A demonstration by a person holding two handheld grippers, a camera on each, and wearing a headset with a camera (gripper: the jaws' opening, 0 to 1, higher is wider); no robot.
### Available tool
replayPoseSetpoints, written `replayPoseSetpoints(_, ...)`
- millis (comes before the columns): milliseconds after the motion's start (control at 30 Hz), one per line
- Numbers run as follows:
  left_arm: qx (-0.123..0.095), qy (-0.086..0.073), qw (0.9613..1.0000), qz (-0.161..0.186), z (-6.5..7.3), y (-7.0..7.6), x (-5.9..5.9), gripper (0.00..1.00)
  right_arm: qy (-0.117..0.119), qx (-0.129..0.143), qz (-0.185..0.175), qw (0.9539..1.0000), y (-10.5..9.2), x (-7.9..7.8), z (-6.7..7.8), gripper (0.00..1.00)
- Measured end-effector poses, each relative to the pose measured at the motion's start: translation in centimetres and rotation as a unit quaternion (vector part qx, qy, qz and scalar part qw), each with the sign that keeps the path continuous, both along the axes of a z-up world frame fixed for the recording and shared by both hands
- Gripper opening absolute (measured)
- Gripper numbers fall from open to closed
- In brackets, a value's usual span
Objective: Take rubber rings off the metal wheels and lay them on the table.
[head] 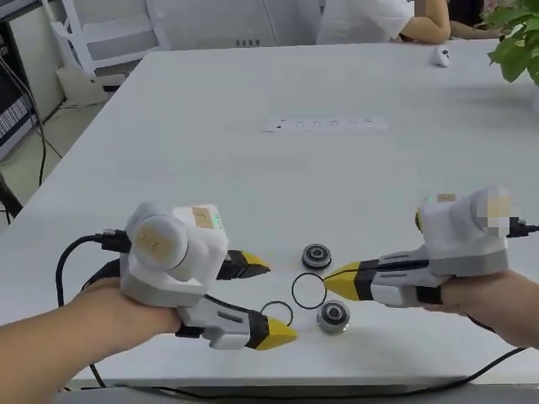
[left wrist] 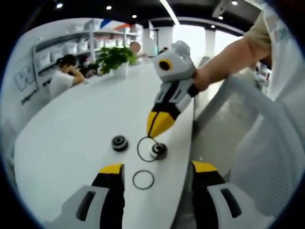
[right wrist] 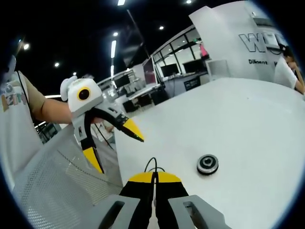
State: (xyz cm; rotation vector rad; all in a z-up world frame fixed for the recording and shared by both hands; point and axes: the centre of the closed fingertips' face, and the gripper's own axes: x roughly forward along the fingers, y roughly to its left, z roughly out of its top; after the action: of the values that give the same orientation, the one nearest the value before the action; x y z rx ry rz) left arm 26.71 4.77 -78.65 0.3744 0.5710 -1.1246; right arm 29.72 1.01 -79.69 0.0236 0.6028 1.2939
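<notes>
Left gripper (head: 275,300) at the near left edge of the table (head: 253,168), jaws spread wide, nothing between them. We judge it idle for the moment.

Just right of it, one loose ring (left wrist: 133,180) lies flat on the table, free of any wheel. That one counts as done.

Next right, a second, larger ring (head: 293,291) hangs from the tip of the right gripper (head: 333,281). In the right gripper view its jaws are pressed together on the rubber. This ring sits between the two metal wheels: the far wheel (head: 317,256) just beyond it, the near wheel (head: 333,316) just this side. From the left gripper view it overlaps the near wheel, so we cannot say whether it touches.

Step in hand, as we read it: the second ring is off its wheel and being carried to the table.

Next move calls for bringing the ring to bare table beside the wheels and parting the jaws so it drops flat. We cannot tell whether either wheel keeps another ring.
</notes>
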Motion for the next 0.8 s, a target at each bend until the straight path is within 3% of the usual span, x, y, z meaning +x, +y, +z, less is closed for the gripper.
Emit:
replayPoseSetpoints(467, 0.006, 0.001, 0.9997, 0.024, 0.2, 3.3, -0.1, 0.6, 0.001, -0.015, 0.023, 0.9996, 2.8, 0.4, -0.6, 0.0)
replayPoseSetpoints(800, 0.006, 0.002, 0.9994, 0.033, 0.3, 4.4, -0.2, 0.6, 0.008, -0.03, 0.038, 0.9988, 4.1, 0.2, -1.7, 0.0)
